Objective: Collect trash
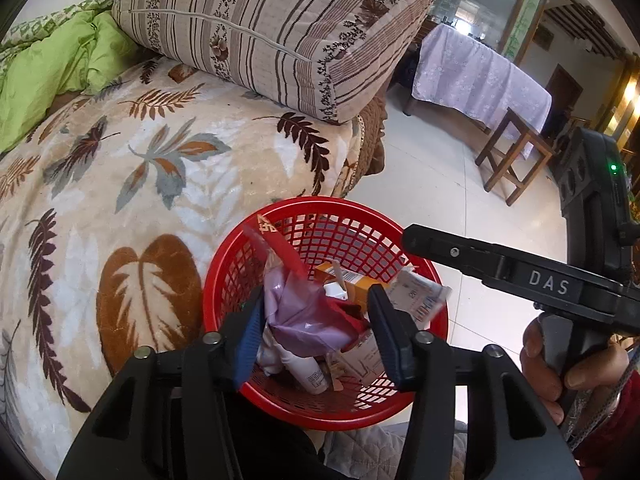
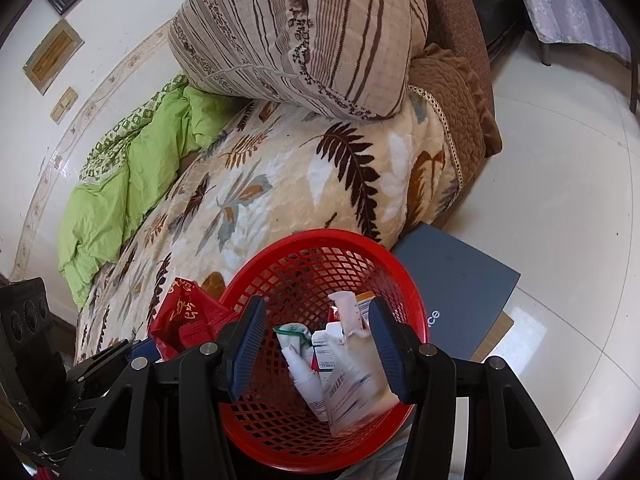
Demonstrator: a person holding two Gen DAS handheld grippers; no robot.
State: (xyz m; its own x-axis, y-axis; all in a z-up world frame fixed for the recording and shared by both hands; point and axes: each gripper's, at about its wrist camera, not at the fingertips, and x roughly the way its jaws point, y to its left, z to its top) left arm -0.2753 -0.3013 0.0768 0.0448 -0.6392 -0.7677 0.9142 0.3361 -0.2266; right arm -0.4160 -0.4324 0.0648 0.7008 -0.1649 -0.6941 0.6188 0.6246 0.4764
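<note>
Here we keep both grippers over the red mesh basket (image 1: 430, 280): the left gripper (image 1: 316, 332) stands half open around a purple-and-red wrapper (image 1: 308, 316), apparently released; the right gripper (image 2: 316, 344) half open, a white carton (image 2: 352, 392) dropping inside

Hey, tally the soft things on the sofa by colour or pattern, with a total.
Striped cushion: 1
Green quilt: 1
Leaf-print blanket: 1
Brown cover: 1
Total: 4
</note>
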